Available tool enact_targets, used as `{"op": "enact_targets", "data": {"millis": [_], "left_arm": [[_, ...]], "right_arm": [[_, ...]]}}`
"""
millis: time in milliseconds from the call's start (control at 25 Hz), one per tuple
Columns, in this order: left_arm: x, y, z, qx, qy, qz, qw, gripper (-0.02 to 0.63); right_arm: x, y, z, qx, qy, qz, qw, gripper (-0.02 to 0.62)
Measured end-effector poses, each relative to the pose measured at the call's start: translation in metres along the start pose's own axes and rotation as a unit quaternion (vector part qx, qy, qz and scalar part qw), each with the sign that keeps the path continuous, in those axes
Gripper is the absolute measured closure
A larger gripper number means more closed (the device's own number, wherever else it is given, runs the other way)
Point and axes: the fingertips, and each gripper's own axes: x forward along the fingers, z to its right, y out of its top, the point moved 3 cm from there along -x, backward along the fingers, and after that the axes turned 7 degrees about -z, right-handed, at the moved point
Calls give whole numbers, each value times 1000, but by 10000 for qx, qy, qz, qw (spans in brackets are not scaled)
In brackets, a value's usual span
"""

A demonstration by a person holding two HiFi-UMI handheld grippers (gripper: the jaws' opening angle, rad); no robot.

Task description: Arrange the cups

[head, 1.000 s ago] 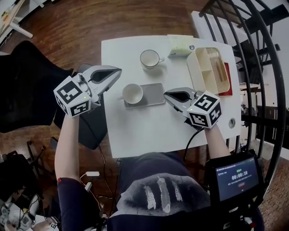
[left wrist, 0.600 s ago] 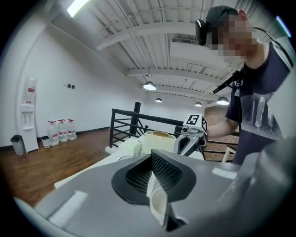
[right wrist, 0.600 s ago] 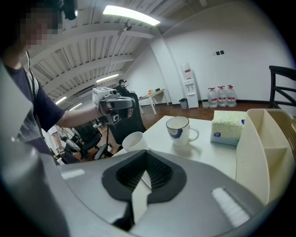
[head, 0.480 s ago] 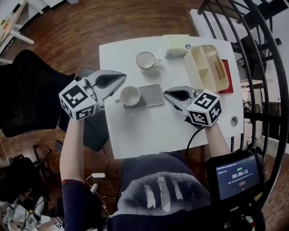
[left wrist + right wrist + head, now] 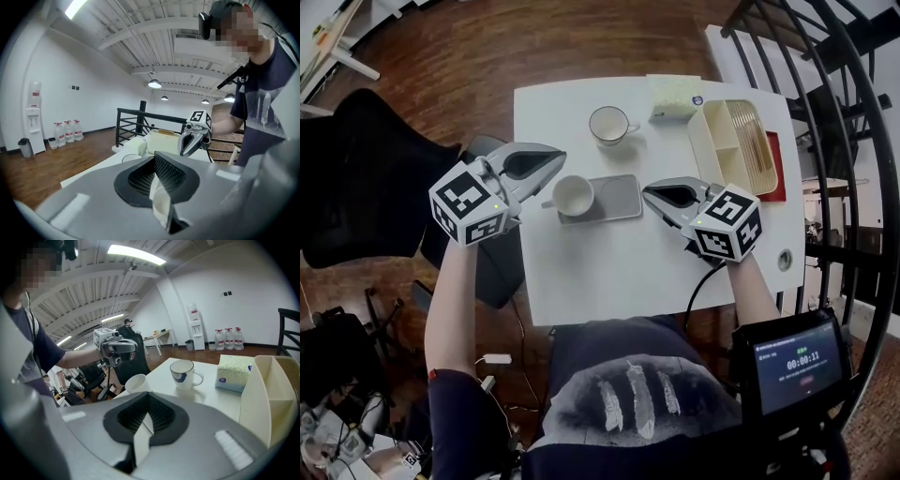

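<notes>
Plain white cup [image 5: 573, 195]: on grey tray's [image 5: 619, 198] left end, handle pointing away from it. Handled mug [image 5: 608, 123]: beyond tray, on worktop [image 5: 609, 272]. Probably ceramic, so rigid, slick and chippable; pinch rim wall or handle. Left gripper [image 5: 555, 157] and right gripper [image 5: 649, 195]: flanking tray, fingers clenched, empty.

Cup [image 5: 574, 195] on mat [image 5: 617, 197], mug [image 5: 607, 124] behind, organizer [image 5: 733, 145] at rt.

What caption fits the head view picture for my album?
Shut left gripper and shut right gripper flank a white cup on a grey mat.
</notes>
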Motion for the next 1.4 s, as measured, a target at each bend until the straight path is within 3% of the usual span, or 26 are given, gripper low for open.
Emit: {"op": "enact_targets", "data": {"millis": [520,840,920,1040,1240,1400], "left_arm": [[10,-13,9,233,-60,-310,9992,592],[8,-16,17,357,-97,-517,9980,592],[8,-20,16,367,-89,-565,9977,592],[7,-23,14,331,-67,-577,9978,592],[5,-30,5,256,-11,-556,9981,592],[6,-38,0,127,5,-526,9985,592]], "right_arm": [[5,21,13,-362,-56,-88,9993,591],[2,30,18,-624,-193,-433,9969,591],[1,33,21,-718,-204,-489,9960,512],[-1,39,31,-891,-375,-625,9934,448],[4,56,56,-1786,-873,-1140,9734,416],[21,69,84,-2723,-1231,-1878,9356,416]]}}
